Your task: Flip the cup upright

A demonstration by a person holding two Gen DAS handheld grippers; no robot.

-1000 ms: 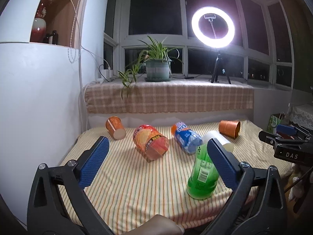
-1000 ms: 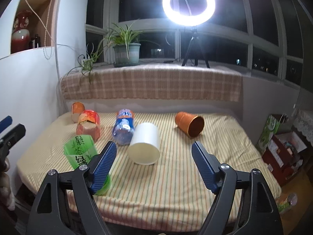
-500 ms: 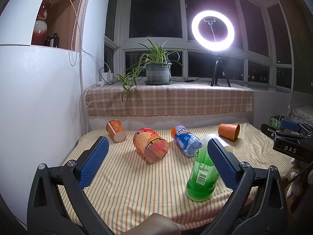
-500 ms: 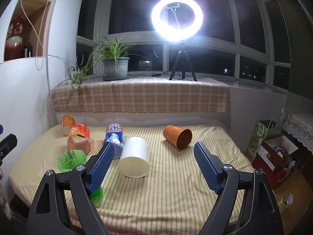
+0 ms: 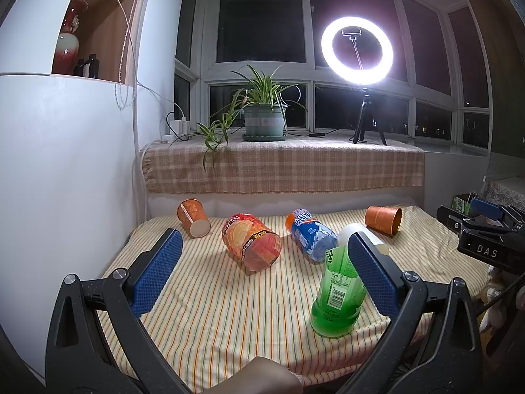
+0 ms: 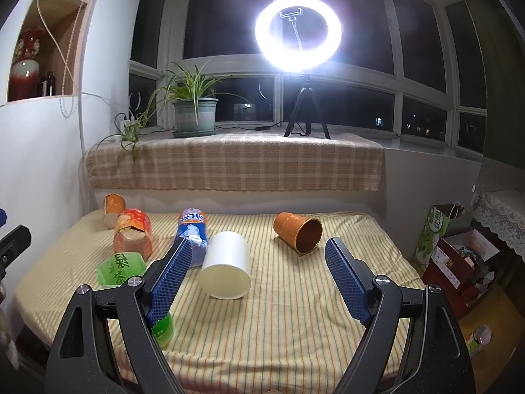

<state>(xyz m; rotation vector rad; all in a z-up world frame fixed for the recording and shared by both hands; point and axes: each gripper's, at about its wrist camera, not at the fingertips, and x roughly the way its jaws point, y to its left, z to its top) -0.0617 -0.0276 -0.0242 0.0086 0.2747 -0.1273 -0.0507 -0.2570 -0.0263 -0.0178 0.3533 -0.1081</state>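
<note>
A: Left wrist view: from the near left edge of the bed (image 5: pixel 229 312), facing the window; green bottle (image 5: pixel 338 295) close.

B: Right wrist view: from the near right edge, same heading; white cup (image 6: pixel 226 269) close. Shared: bed (image 6: pixel 295 328), bottles, cups, plant (image 6: pixel 193 111), ring light (image 6: pixel 298 31).

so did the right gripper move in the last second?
Yes. The right gripper has pulled back and tilted up: in its view the white cup sits lower and smaller, and the ring light has dropped in frame.
</note>
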